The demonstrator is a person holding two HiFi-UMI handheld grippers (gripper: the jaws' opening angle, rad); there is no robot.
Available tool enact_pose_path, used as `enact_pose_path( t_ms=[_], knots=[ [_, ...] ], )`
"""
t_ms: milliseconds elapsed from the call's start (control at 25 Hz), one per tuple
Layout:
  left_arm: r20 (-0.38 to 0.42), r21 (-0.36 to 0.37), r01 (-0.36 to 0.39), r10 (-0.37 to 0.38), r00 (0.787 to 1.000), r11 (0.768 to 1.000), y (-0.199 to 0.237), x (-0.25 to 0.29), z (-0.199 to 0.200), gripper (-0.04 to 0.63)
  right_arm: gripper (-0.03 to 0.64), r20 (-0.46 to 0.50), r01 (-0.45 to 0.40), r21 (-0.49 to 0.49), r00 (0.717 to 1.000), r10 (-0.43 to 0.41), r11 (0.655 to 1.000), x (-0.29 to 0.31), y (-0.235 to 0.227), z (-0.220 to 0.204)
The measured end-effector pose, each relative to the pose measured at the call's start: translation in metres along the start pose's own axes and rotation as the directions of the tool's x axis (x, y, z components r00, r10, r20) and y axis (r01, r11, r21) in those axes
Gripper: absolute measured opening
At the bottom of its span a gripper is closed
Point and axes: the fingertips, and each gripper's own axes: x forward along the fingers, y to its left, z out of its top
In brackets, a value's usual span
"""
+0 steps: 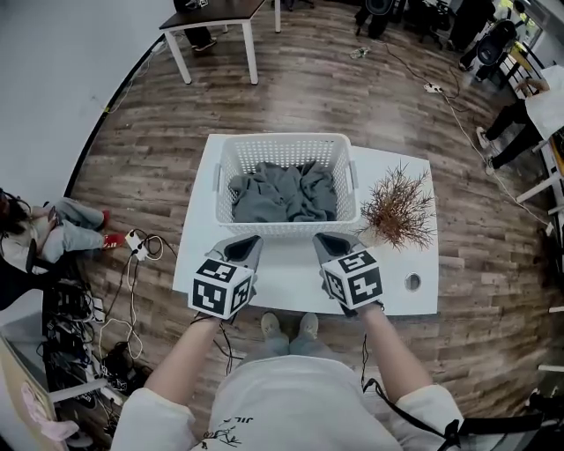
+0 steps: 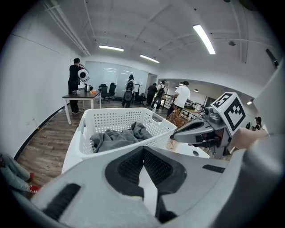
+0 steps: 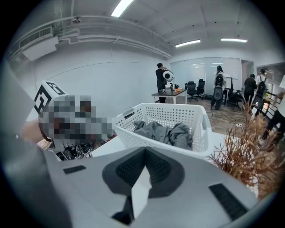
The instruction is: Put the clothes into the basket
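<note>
A white perforated basket [image 1: 225,173] stands on a white table [image 1: 398,264], and a crumpled grey garment [image 1: 284,194] lies inside it. The same basket [image 2: 116,122] with the grey garment [image 2: 118,137] fills the left gripper view, and basket [image 3: 164,116] and garment [image 3: 164,132] show again in the right gripper view. My left gripper [image 1: 249,241] hovers just before the basket's near wall, shut, nothing between its jaws. My right gripper [image 1: 330,240] hangs beside it, also shut and empty. Both point toward the basket.
A dried brown plant [image 1: 399,210] sits right of the basket, close to my right gripper. A small round hole [image 1: 412,282] marks the table's near right corner. A dark-topped desk [image 1: 216,16] stands beyond, a person sits on the floor at left [image 1: 62,227], and cables [image 1: 132,264] lie there.
</note>
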Motion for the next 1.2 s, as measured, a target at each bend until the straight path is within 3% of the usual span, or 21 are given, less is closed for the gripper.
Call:
enact_pose_path(
  t_ms=[440, 800, 1200],
  knots=[
    [0.018, -0.224, -0.014, 0.019, 1.000, 0.974, -0.055, -0.005, -0.092, 0.012, 0.015, -0.029, -0.024, 0.104, 0.999, 0.027, 0.994, -0.011, 0.057, -0.081],
    [-0.002, -0.183, -0.057, 0.058, 0.998, 0.981, -0.065, -0.007, -0.112, 0.012, 0.015, -0.013, -0.017, 0.145, 1.000, 0.019, 0.989, -0.014, 0.070, -0.092],
    [0.006, -0.161, -0.062, 0.063, 0.998, 0.985, -0.065, -0.009, -0.107, 0.012, 0.015, 0.008, -0.017, 0.153, 1.000, 0.016, 0.988, -0.017, 0.071, -0.092]
  ],
)
